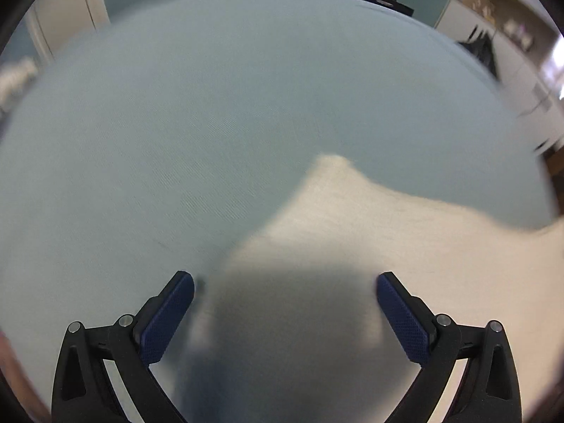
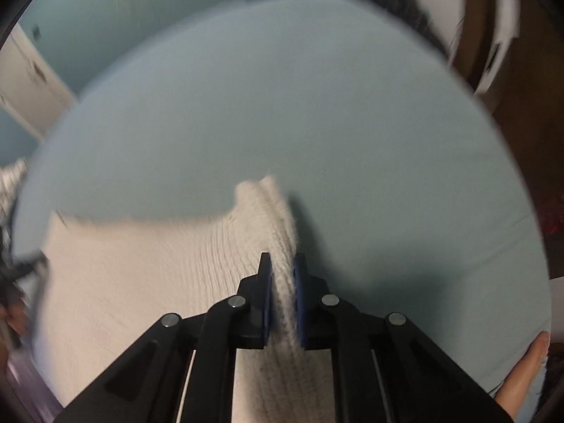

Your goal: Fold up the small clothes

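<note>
A white knitted garment (image 1: 370,232) lies on a light blue bed sheet (image 1: 211,105). My left gripper (image 1: 285,285) is open, its blue-padded fingers wide apart above the garment's left edge, with its shadow falling on the cloth below. My right gripper (image 2: 282,275) is shut on a raised fold of the same white garment (image 2: 141,275), which spreads out to the left over the blue sheet (image 2: 317,105). The left gripper shows blurred at the left edge of the right wrist view (image 2: 21,271).
White cupboards (image 1: 493,53) and dark items stand beyond the bed on the right. A white door (image 1: 67,10) is at the back left. A brown wooden post (image 2: 479,17) and a bare foot (image 2: 525,370) are at the right of the bed.
</note>
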Available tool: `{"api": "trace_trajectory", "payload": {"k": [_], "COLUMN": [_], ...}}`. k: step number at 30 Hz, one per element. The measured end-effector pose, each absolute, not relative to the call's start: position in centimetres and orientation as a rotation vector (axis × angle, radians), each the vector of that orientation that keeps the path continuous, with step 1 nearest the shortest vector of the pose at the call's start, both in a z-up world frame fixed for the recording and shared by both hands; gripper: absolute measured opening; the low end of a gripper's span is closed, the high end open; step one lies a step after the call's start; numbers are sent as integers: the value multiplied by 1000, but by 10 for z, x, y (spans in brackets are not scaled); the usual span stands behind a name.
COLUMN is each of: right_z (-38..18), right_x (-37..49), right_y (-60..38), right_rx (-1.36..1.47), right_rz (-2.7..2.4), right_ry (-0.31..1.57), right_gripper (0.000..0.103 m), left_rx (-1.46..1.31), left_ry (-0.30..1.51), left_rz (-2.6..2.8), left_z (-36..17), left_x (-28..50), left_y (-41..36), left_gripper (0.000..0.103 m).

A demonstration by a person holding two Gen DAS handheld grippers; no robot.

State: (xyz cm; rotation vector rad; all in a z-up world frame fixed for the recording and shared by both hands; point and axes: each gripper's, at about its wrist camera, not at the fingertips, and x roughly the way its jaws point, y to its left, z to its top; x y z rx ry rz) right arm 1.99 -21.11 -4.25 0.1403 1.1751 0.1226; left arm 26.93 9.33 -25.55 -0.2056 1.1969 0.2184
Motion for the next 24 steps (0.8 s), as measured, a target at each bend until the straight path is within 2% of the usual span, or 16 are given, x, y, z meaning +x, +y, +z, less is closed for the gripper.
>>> {"api": "trace_trajectory", "payload": {"k": [3,6,9,10,11,12,15,16,18,20,24], "right_z": [-33,-74,-104,-98,-93,-85,-40,-30,-17,-18,-51], "right_x": [12,24,25,25,28,28,9,-1,-31,-61,-118], "right_y": [-233,-238,-250,-257,-265,-271,-261,-253,-244,-254,-299], "right_rx": [218,208,290,343,352,332,179,122,1,-4,220], "right_rz": [56,-6,-18,-21,-48,-98,-77,-13,92,127,166], "right_ry": [1142,1260,1334,1325,1336,1349,1297,1300,1320,1352,1552], "right_gripper": [6,7,15,27,50,59,64,74,76,76,76], "left_rx": [-351,-353,-328,-324,-318,-313,-285,-272,-264,-276,-289], "left_ry": [1202,1188,1173,1166,1157,1147,1111,1100,1089,1087,1082], "left_rz": [188,185,201,205,205,206,214,218,222,220,213], "left_z": [-269,-267,-265,-265,-262,-262,-263,-262,-263,-265,-266], "left_x": [264,263,262,262,256,255,240,235,230,228,224], "left_y": [104,106,98,92,82,80,75,72,68,67,65], "left_gripper": [103,103,103,103,103,103,103,103,103,103,103]}}
